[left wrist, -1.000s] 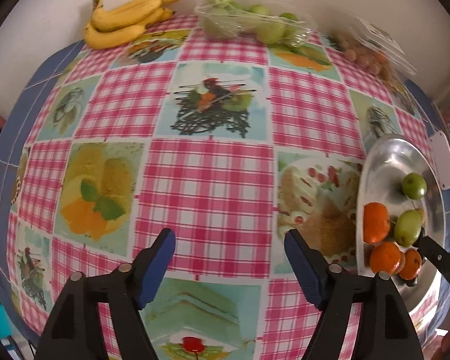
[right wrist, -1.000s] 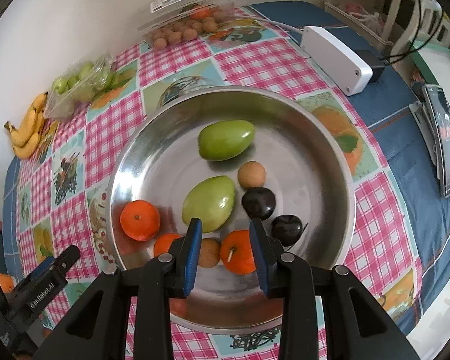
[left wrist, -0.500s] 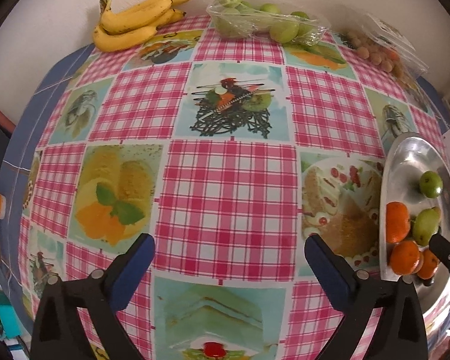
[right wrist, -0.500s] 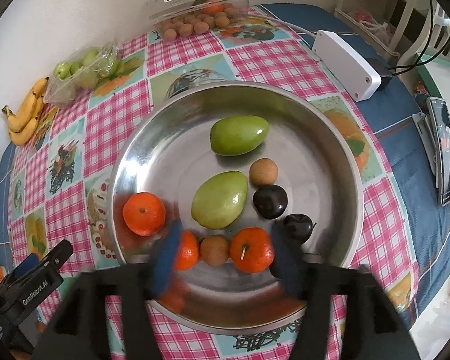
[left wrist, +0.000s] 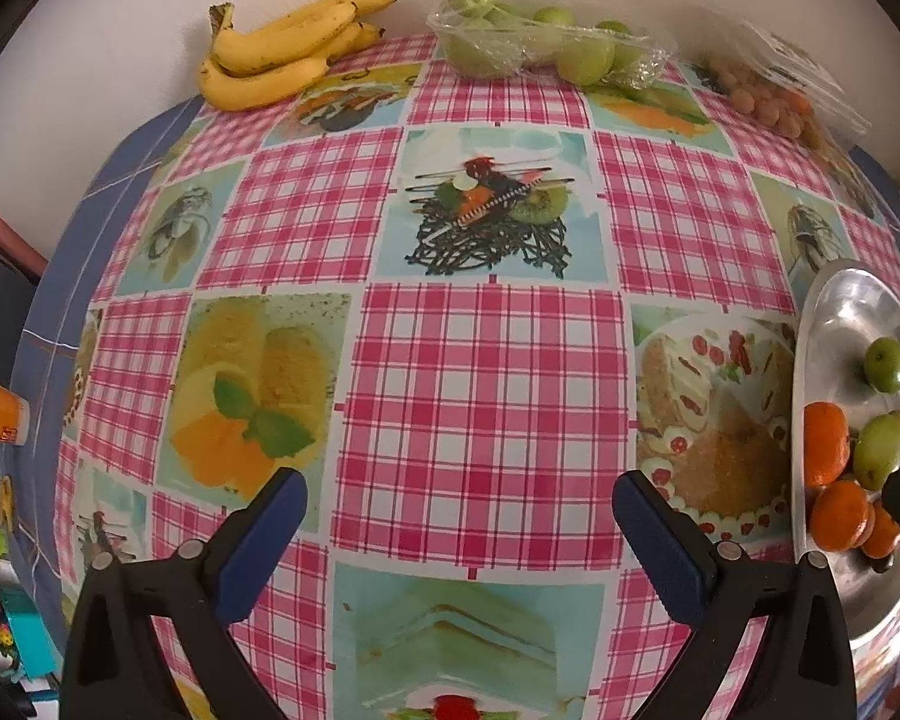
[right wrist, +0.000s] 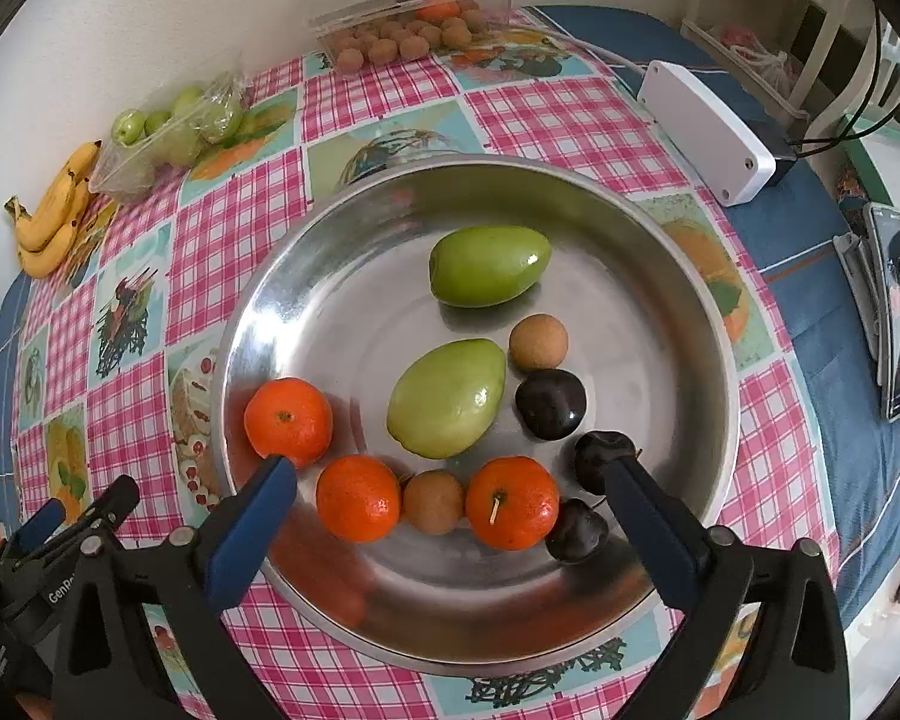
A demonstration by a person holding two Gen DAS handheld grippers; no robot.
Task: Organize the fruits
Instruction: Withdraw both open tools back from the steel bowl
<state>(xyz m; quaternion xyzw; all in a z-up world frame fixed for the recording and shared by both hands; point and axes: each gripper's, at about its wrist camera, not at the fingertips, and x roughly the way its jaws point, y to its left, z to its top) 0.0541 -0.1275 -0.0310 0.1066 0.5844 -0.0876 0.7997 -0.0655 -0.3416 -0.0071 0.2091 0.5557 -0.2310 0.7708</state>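
Observation:
A steel bowl (right wrist: 342,312) holds two green fruits (right wrist: 447,399), three oranges (right wrist: 359,498), two brown round fruits (right wrist: 538,341) and three dark plums (right wrist: 550,403). My right gripper (right wrist: 447,468) hangs over the bowl's near side with its jaws opening wide. An orange (right wrist: 513,501) and a brown fruit (right wrist: 434,502) lie below the gap, and the pads touch nothing. My left gripper (left wrist: 457,480) stands open over bare checked tablecloth, left of the bowl (left wrist: 846,312), with nothing between its fingers.
Along the back wall lie bananas (left wrist: 282,48), a bag of green fruits (left wrist: 540,42) and a clear box of brown fruits (right wrist: 414,18). A white box (right wrist: 708,132) and a phone (right wrist: 897,312) sit right of the bowl. The table's edge falls off at the left.
The right gripper's jaws have spread from nearly shut to wide above the fruit in the bowl. The left jaws have widened too. Neither hand has shifted much.

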